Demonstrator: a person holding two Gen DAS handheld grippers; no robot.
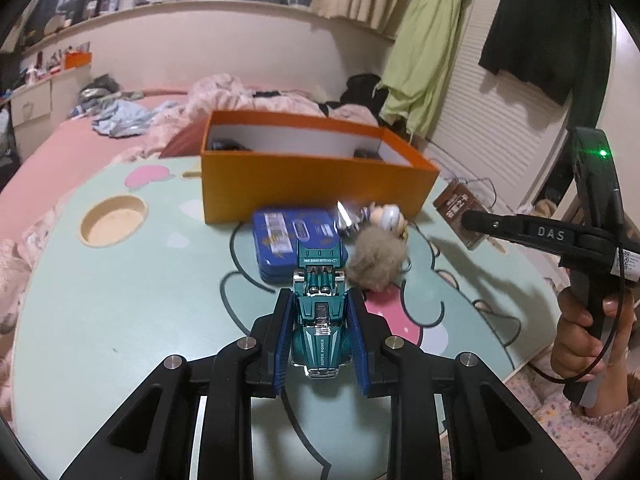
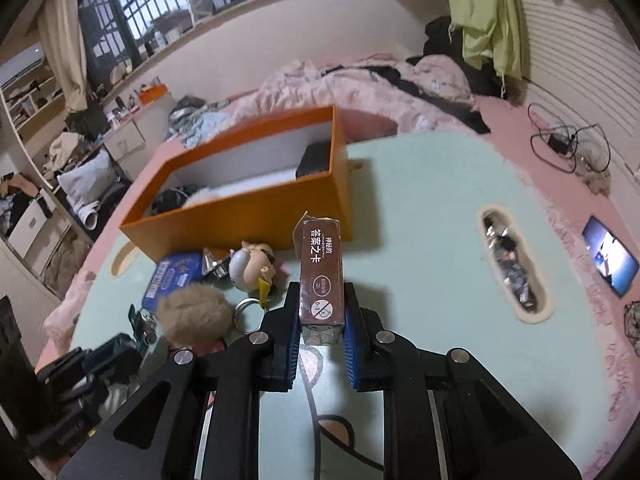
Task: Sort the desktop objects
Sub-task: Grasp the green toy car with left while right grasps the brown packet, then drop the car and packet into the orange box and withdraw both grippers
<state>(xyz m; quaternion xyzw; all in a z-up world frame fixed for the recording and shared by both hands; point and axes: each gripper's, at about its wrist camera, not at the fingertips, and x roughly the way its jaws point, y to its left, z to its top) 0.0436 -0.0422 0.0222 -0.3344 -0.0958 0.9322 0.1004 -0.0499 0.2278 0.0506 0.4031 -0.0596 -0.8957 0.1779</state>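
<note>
Teal and chrome, the toy truck (image 1: pixel 320 312) sits clamped in our left gripper (image 1: pixel 320 320) above the table (image 1: pixel 120 300). Our right gripper (image 2: pixel 322 320) pinches the brown card box (image 2: pixel 322 276). Just beyond lie a fur pompom (image 1: pixel 374 258), a blue tin (image 1: pixel 280 236) and a doll-head keychain (image 2: pixel 254 268). Farther off stands the open orange box (image 1: pixel 312 184).

One orange box (image 1: pixel 316 196); one blue tin (image 1: pixel 280 240); one toy truck (image 1: pixel 320 312); two keychains (fluffy pompom (image 2: pixel 194 312), figurine (image 2: pixel 254 270)); one brown carton (image 2: pixel 322 276).
</note>
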